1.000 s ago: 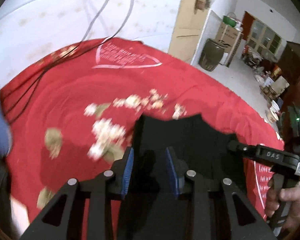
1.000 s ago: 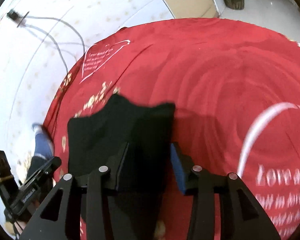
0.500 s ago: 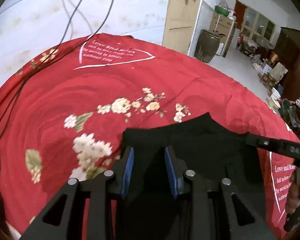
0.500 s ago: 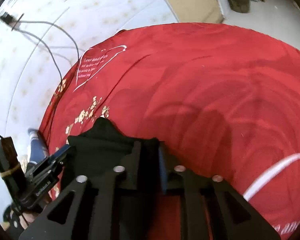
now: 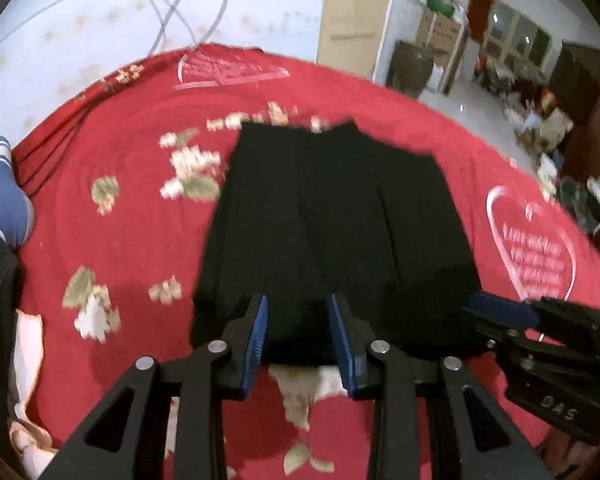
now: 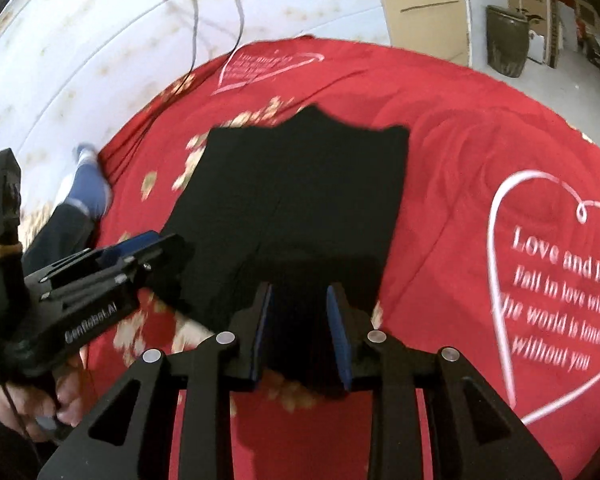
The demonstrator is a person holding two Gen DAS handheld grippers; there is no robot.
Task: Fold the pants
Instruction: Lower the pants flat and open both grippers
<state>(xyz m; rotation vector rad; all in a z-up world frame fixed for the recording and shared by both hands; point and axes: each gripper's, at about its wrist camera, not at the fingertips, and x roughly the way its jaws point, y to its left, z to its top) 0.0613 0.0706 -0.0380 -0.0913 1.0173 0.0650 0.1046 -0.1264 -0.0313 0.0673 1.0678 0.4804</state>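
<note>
Red bedding printed with cream flowers and white hearts covered the bed (image 5: 112, 248) beneath a white wall hung with dangling cables (image 5: 188, 4). At far left, a foot in a blue sock (image 5: 2, 196) rested at the bed's edge. Centre, the black pants (image 5: 332, 232) lay flat as a matte, soft-looking rectangle, the far hem slightly peaked. The left claw (image 5: 300, 338) hovered with jaws apart at the near edge, gripping nothing; the right claw (image 6: 300, 332) was likewise released over the same edge, farther right. Seen from the pictures, the limp fabric could bunch or slide on the smooth cover if either claw pinched only one layer, or if the two lifted unevenly, skewing the next fold. Beyond, at right, a dark earthenware jar (image 5: 410, 68) stood on the floor.
</note>
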